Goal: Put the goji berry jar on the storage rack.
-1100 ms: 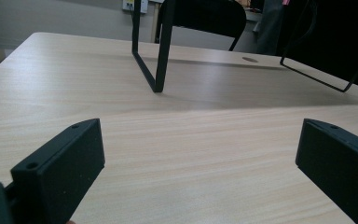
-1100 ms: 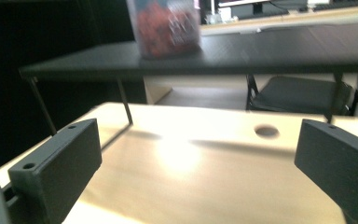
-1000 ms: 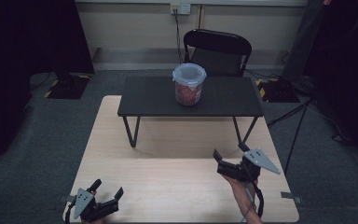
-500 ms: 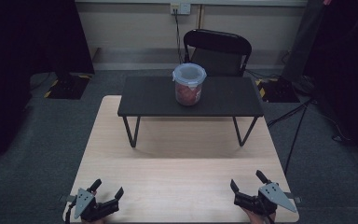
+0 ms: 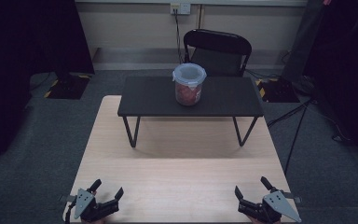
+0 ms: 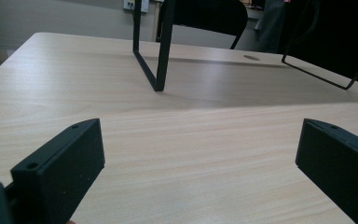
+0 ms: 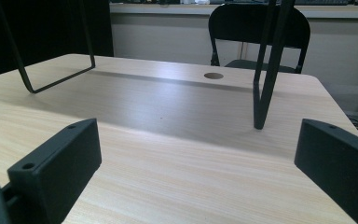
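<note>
Sat on the black shelf (image 5: 223, 95), centred and well beyond both grippers: a lidded jar (image 5: 189, 84) of something red. Left gripper (image 5: 106, 196) and right gripper (image 5: 251, 189) low at the near edge of the table (image 5: 177, 154), jaws spread, nothing held. Risk judged: jar tall and light-looking, so easily tipped by a reach clipping the shelf edge or pushing the lid sideways.

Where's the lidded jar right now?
In the high view, the jar stands upright near the middle of the black raised shelf, just ahead of the chair.
</note>
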`<state>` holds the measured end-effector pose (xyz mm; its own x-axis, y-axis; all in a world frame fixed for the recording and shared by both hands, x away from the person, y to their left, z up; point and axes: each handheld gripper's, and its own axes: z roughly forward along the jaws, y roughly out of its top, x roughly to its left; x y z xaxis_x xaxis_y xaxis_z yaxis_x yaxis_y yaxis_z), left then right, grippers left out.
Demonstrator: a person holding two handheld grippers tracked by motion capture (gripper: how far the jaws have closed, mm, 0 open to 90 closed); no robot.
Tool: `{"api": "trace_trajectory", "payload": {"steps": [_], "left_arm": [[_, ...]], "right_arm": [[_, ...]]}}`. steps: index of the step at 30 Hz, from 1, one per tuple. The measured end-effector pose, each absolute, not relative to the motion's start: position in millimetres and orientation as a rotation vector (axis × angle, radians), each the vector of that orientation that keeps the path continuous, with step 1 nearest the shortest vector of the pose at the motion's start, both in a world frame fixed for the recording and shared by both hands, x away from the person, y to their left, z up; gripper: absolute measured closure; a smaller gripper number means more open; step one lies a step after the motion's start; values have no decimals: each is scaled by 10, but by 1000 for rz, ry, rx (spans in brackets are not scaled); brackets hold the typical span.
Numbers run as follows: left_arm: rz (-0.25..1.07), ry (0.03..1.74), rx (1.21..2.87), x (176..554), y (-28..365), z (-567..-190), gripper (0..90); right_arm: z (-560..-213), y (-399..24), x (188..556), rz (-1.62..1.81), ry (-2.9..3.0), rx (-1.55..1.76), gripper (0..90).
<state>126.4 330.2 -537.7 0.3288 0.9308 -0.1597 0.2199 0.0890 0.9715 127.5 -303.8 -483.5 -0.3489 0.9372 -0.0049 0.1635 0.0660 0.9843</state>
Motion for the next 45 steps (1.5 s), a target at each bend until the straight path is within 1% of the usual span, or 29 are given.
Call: {"api": "trace_trajectory", "payload": {"steps": [45], "left_arm": [[752, 1144, 1402, 1262, 3301, -5376, 3]], "right_arm": [[-4833, -3047, 1281, 1364, 1623, 1144, 0]]}}
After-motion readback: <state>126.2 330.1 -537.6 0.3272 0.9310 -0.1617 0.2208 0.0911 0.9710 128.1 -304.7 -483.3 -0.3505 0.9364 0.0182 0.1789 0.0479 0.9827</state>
